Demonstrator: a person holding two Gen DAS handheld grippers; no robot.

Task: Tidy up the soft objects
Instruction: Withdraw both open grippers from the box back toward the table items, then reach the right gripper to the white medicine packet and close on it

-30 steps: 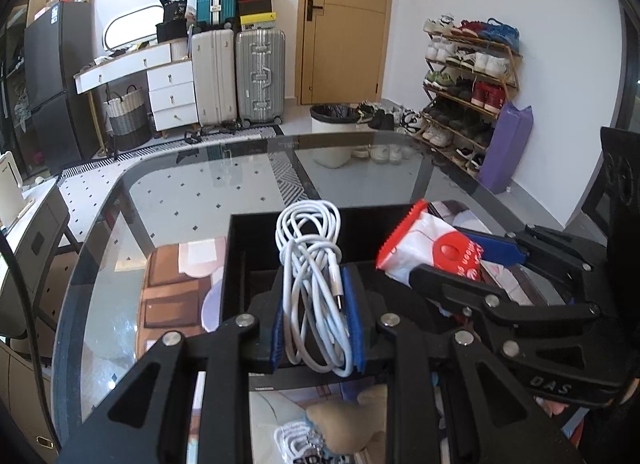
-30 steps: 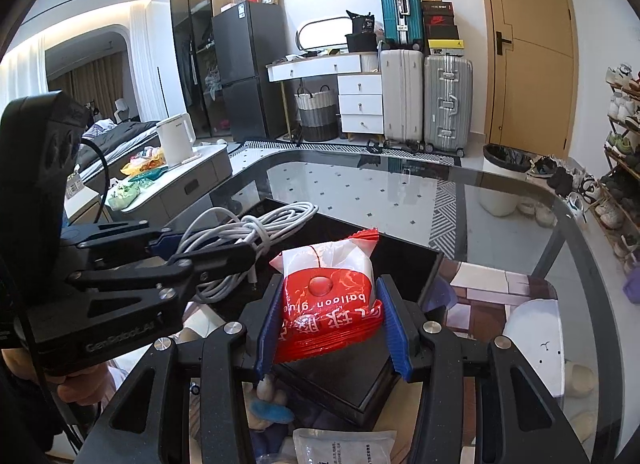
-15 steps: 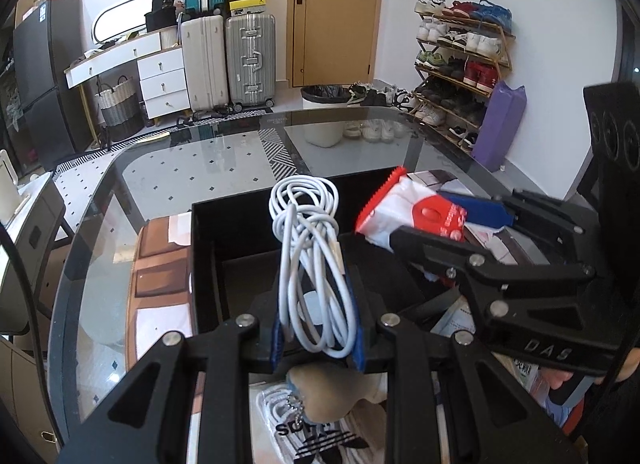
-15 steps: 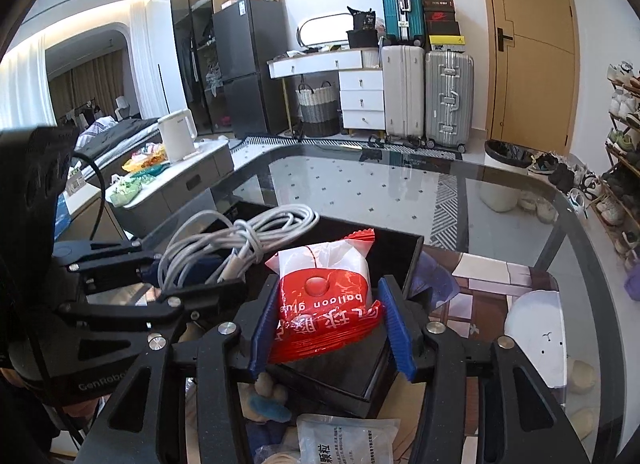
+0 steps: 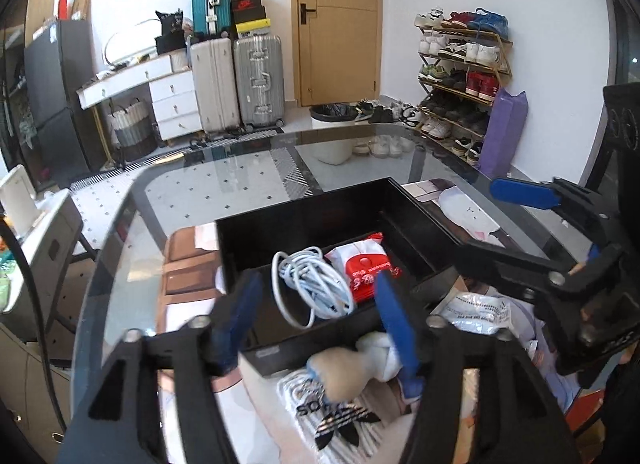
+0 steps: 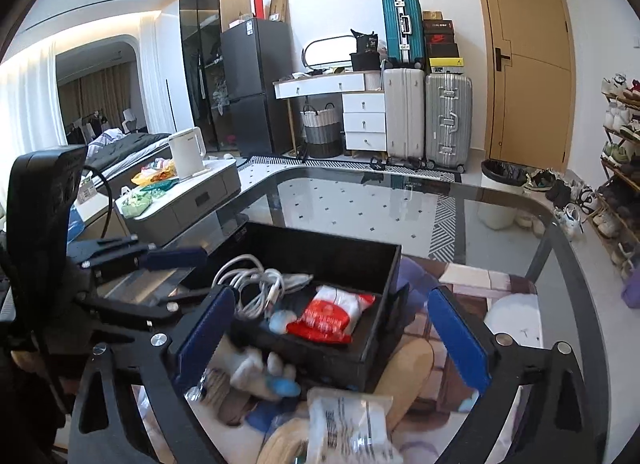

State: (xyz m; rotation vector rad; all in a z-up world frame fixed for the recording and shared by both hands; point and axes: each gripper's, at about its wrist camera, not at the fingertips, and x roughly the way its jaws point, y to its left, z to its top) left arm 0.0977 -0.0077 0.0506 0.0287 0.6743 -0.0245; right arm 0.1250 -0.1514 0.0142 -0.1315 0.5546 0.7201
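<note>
A coiled white cable (image 5: pixel 308 284) and a red-and-white snack packet (image 5: pixel 368 268) lie side by side inside the black box (image 5: pixel 304 208) on the glass table. My left gripper (image 5: pixel 318 312) hovers over the box's near edge, its jaws opening, and the pads touch nothing. In the right wrist view the cable (image 6: pixel 256 284) and the packet (image 6: pixel 332 314) rest in the same box (image 6: pixel 320 248). My right gripper (image 6: pixel 332 334) stands wide above the near wall, jaws opening, nothing pressed between them. Each gripper also shows at the edge of the other's view.
Soft items crowd the table in front of the box: a beige and white plush (image 5: pixel 348 368), a white cloth with a black logo (image 5: pixel 336 416) and a printed plastic bag (image 6: pixel 348 416). The glass table (image 6: pixel 380 204) stretches beyond the box. Suitcases, drawers and a shoe rack stand behind.
Both grippers went from shut to open. The cable and the packet dropped out of the jaws into the black box, and both grippers drew back toward me.
</note>
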